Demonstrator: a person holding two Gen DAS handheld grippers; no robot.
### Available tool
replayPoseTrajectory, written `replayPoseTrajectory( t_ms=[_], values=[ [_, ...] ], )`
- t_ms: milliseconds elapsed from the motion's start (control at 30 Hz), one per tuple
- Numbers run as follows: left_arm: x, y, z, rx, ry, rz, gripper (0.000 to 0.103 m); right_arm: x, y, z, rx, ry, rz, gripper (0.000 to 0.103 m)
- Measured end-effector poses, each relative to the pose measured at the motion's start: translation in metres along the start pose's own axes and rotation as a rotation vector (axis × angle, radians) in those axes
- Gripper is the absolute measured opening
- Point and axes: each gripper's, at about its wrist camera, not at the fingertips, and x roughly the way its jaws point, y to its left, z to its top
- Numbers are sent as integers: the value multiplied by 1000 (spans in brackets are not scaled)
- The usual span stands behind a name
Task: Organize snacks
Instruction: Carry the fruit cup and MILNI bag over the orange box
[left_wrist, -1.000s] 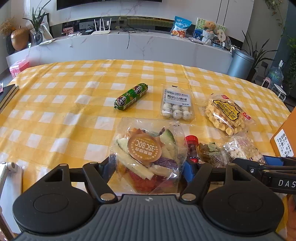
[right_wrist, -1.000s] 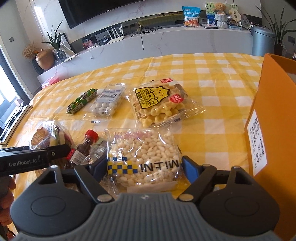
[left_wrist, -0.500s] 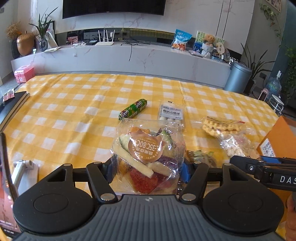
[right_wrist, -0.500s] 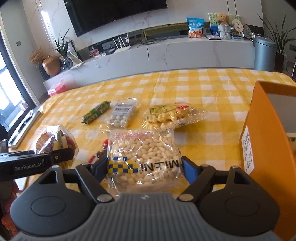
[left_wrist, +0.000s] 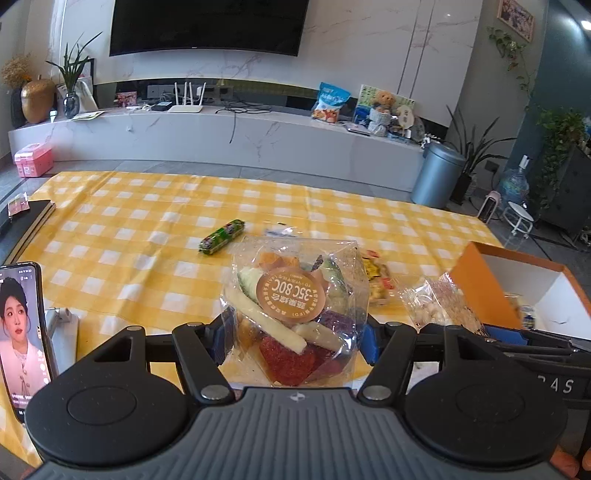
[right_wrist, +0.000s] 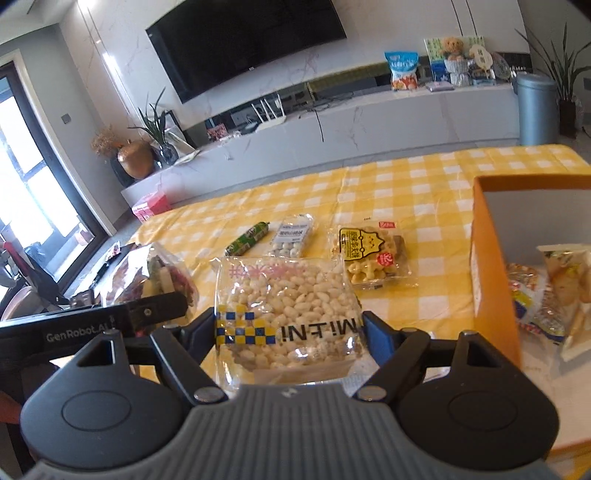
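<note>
The left gripper (left_wrist: 295, 343) is clamped on a clear bag of mixed fruit and vegetable crisps (left_wrist: 295, 314), its blue pads pressed into the bag's sides after the jaws closed a little further in the last second. The right gripper (right_wrist: 290, 332) grips a clear pack of pale puffed bites (right_wrist: 284, 310) in the same way. A second ago both packs lay on the yellow checked tablecloth (left_wrist: 122, 236); now both hang clear of it, lifted together, and more of the room shows behind them. That frees the spot they filled and sets up the carry to the orange box (right_wrist: 491, 280) at the right, where a few wrapped snacks (right_wrist: 543, 291) already lie. Left on the cloth are the green sausage stick (right_wrist: 247, 240), the pack of white balls (right_wrist: 293, 238) and the yellow-labelled biscuit bag (right_wrist: 371, 258). A small bottle seen earlier beside the crisps is probably hidden behind the raised bags. A phone (left_wrist: 22, 332) stands at the left edge.
</note>
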Motion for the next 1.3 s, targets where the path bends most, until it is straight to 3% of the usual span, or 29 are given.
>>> replayPoseTrajectory(
  t_ms=[133, 433, 700, 867, 1033, 1300],
  values=[
    [-15, -13, 1, -17, 7, -62, 74, -35, -2, -2, -23, -33, -18, 79],
    [-30, -67, 14, 52, -1, -202, 74, -103, -41, 0, 40, -73, -83, 79],
    [-13, -131, 32, 123, 64, -414, 74, -159, -95, 16, 54, -107, -234, 79],
    [13, -172, 45, 195, 113, -481, 74, -184, -135, 29, 91, -104, -321, 79],
    [60, -210, 43, 250, 244, -493, 74, -180, -172, 33, 96, -41, -385, 79],
    [123, -246, 30, 349, 453, -412, 75, -128, -213, 37, 113, 172, -375, 79]
  ],
)
